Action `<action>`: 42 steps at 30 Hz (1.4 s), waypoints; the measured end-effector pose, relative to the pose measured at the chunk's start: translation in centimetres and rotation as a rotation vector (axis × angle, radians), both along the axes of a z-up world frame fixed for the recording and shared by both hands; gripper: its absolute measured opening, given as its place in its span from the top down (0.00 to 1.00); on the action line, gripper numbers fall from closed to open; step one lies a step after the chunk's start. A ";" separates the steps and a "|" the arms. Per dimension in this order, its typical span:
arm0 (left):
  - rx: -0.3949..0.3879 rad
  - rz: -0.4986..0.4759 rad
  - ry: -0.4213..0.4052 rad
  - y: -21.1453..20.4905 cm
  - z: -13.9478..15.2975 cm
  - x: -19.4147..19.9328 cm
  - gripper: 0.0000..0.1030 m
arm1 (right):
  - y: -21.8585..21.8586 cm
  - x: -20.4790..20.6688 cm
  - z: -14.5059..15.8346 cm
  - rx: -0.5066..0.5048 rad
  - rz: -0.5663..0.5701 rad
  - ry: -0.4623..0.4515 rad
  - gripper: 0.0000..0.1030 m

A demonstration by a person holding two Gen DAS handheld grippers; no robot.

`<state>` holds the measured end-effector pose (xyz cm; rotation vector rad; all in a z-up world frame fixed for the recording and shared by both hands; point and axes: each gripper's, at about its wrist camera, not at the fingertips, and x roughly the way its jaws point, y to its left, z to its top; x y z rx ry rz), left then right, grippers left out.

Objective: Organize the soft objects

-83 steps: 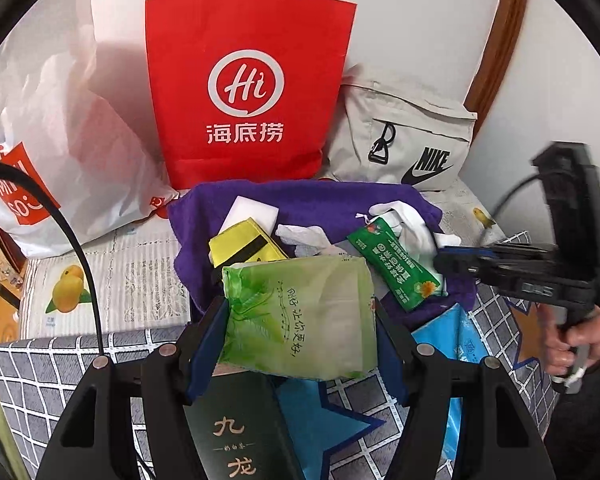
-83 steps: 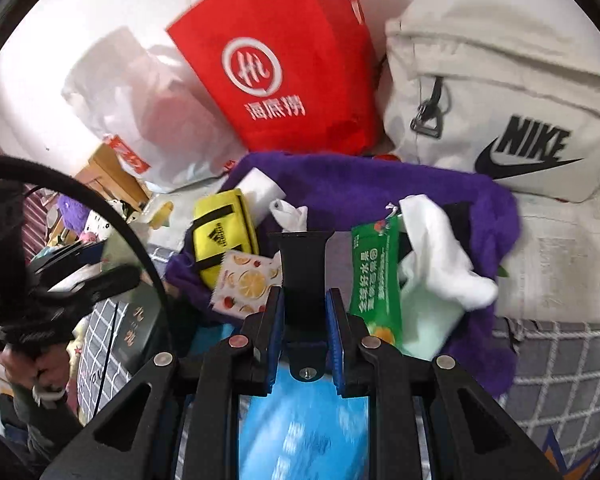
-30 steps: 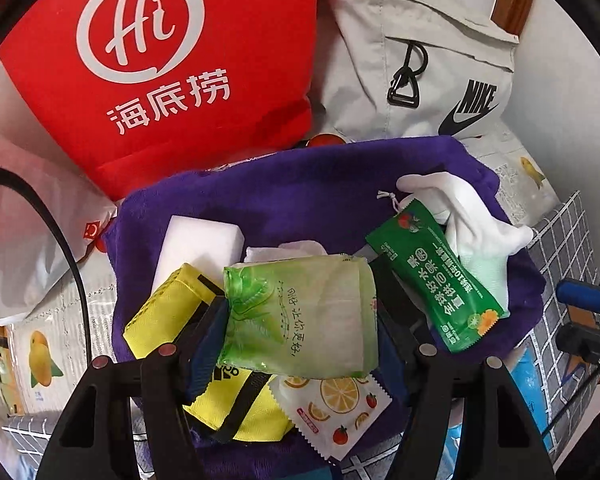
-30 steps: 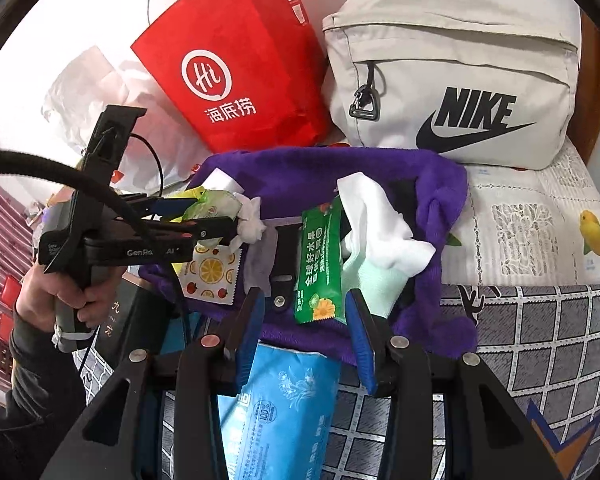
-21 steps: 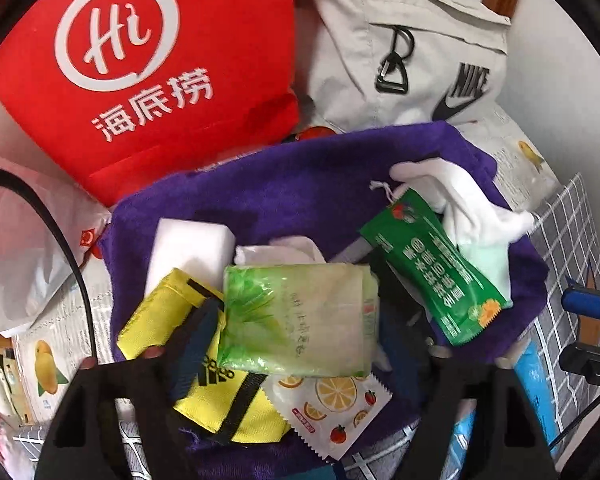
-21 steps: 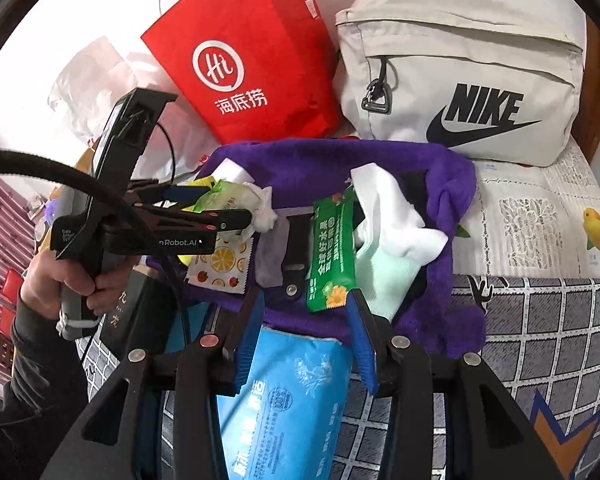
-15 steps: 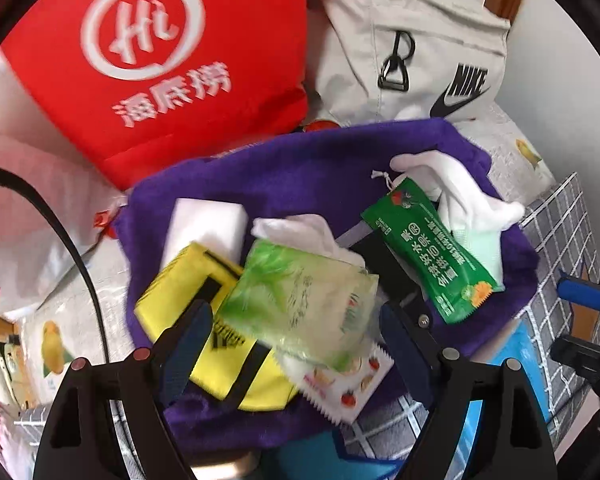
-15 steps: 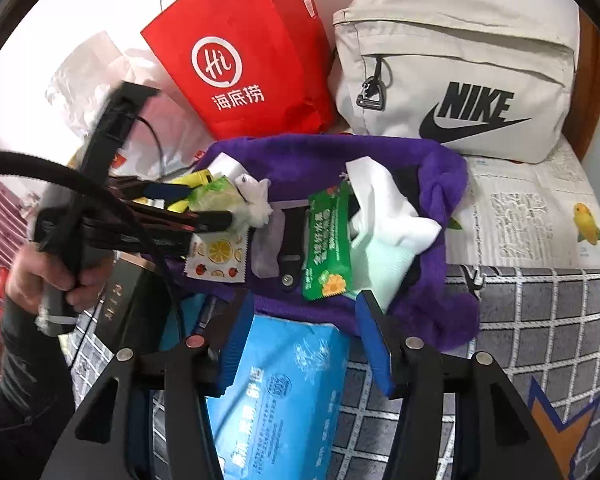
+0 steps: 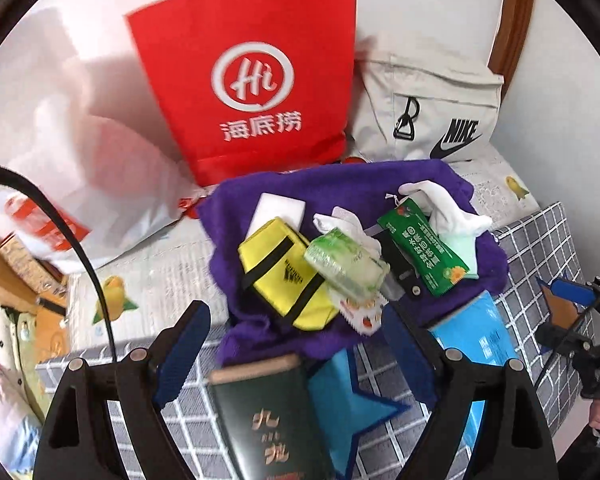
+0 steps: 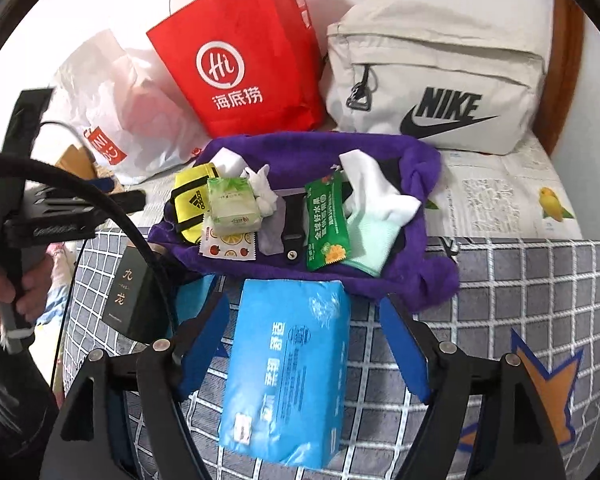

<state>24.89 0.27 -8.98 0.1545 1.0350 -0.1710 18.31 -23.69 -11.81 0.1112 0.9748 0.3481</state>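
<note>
1. My left gripper point(image 9: 300, 344) has its fingers spread wide apart with nothing between them; it hangs above the checked bed cover point(image 9: 540, 240), over a dark green box point(image 9: 268, 420).
2. My right gripper point(image 10: 304, 344) also has its fingers well apart. The blue tissue pack point(image 10: 288, 368) lies in the gap between them, but neither finger touches it.
3. The green tissue packet point(image 9: 346, 268) lies on the purple towel point(image 9: 340, 188), tilted, resting partly on the yellow pouch point(image 9: 280, 276) and partly on the fruit-print sachet point(image 10: 228, 246).
4. Also on the towel: a white sponge block point(image 9: 278, 210) behind the pouch, a crumpled white tissue point(image 10: 262, 186) just beside the green packet, a long green snack packet point(image 10: 326, 224), and a white sock point(image 10: 380, 196) over a pale green one.
5. Behind the towel a red paper bag point(image 10: 244, 60) and a beige Nike bag point(image 10: 440, 76) stand side by side against the wall, with a white plastic bag point(image 10: 116, 108) beside the red one.
</note>
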 end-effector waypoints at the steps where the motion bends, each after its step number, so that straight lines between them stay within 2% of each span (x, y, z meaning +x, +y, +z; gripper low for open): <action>1: -0.001 0.009 -0.009 0.2 0.4 -0.7 0.15 | 0.0 -0.3 0.3 -0.001 -0.001 -0.006 0.24; 2: 0.000 0.019 -0.030 0.5 1.0 -1.7 0.14 | 0.1 -0.9 0.7 -0.004 -0.003 -0.016 0.21; 4: -0.008 0.033 -0.057 0.7 1.8 -3.3 0.03 | 0.2 -2.2 1.9 -0.017 -0.008 -0.049 0.15; 5: -0.016 0.044 -0.073 0.8 2.4 -4.5 0.01 | 0.3 -2.6 2.3 -0.023 -0.010 -0.060 0.12; 11: -0.111 0.073 -0.171 0.7 5.1 -10.8 0.00 | 0.7 -6.6 5.5 -0.082 -0.032 -0.165 0.01; 15: -0.115 0.121 -0.181 0.1 5.7 -13.4 0.00 | 0.3 -9.0 7.0 -0.101 -0.079 -0.208 0.01; 21: -0.073 0.183 -0.202 -0.6 5.9 -17.2 0.00 | -0.5 -11.3 7.3 -0.124 -0.105 -0.195 0.00; 25: -0.109 0.188 -0.208 -1.1 6.0 -18.9 0.00 | -1.0 -12.3 7.4 -0.141 -0.123 -0.182 0.00; 32: -0.119 0.177 -0.214 -1.9 6.6 -20.1 0.00 | -1.6 -12.9 7.3 -0.169 -0.149 -0.163 0.00; 42: -0.108 0.174 -0.229 -2.0 7.4 -20.9 0.00 | -1.6 -14.0 7.8 -0.158 -0.158 -0.167 0.00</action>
